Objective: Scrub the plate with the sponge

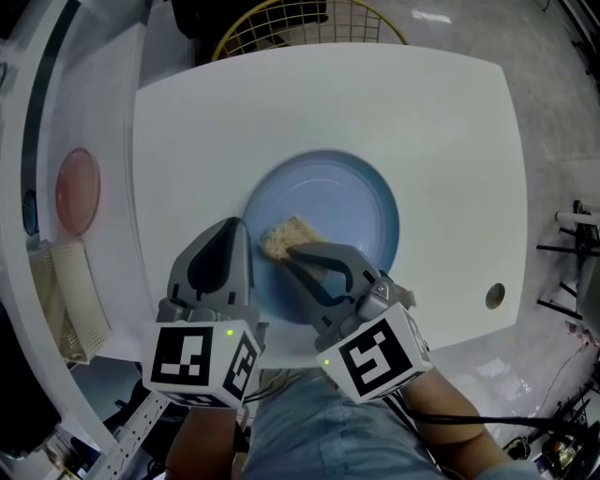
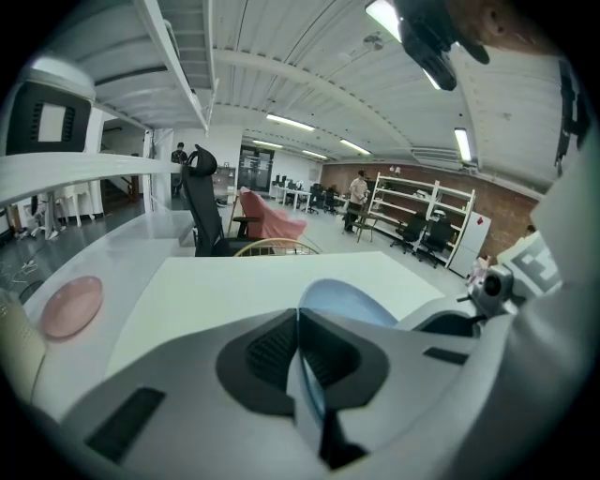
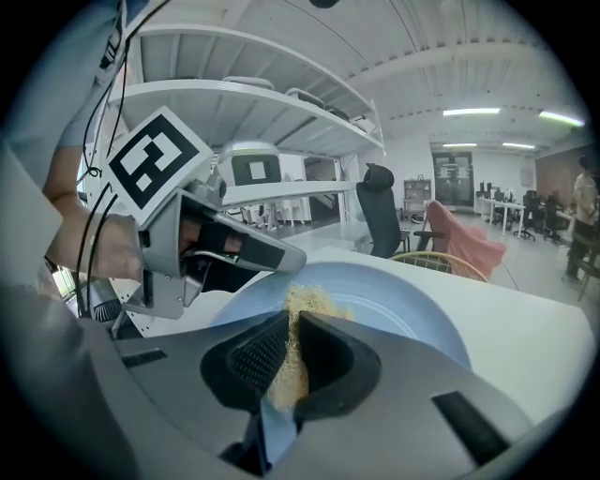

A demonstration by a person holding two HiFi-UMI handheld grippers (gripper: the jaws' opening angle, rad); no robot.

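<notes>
Sponge [image 1: 284, 234] clamped in right gripper [image 1: 292, 253], on plate [image 1: 349, 202]

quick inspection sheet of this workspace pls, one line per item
surface: white table, one round hole near its right edge
job's things: blue plate at the centre; tan sponge resting on it
clutter: pink dish on the side counter, left
grippers: left gripper shut on the plate's rim; right gripper shut on the sponge
cables: black cable trailing from the right gripper
surroundings: yellow wire frame beyond the table; office chair; shelves
</notes>
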